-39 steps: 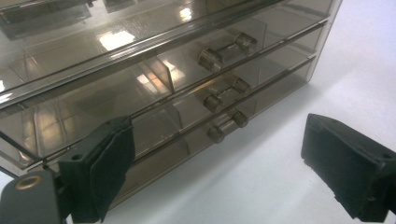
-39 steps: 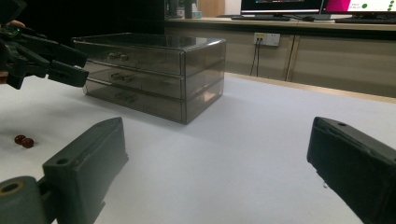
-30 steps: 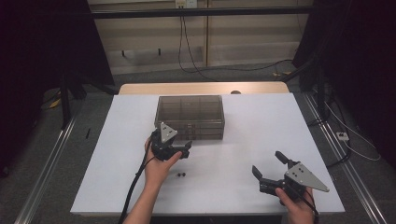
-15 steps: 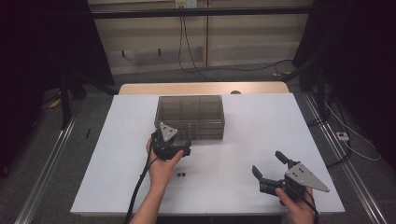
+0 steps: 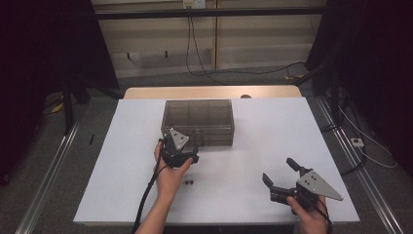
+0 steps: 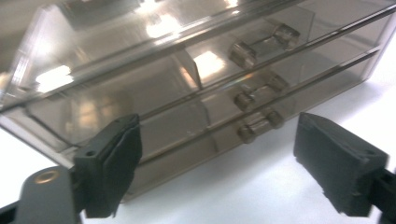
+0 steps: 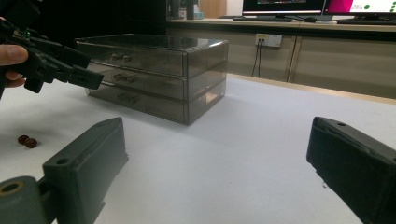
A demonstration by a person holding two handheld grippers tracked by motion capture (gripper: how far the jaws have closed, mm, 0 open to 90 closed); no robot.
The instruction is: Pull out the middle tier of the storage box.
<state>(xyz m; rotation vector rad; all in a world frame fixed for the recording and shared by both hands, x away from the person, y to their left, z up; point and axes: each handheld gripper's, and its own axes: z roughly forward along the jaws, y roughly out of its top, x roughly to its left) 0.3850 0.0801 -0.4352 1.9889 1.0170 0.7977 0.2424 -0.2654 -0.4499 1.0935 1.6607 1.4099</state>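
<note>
The left claw has just been closing a little yet stands released, nothing between its jaws, aimed at the drawer box just ahead, near its bottom drawer handle. The right claw rests released, well apart on the counter. Two beads lie near the left hand

Bright overhead light falls on the white rectangular table; around it the room is dark. Glare spots shine on the smoky transparent plastic drawer box, which looks soft and blurred up close.
</note>
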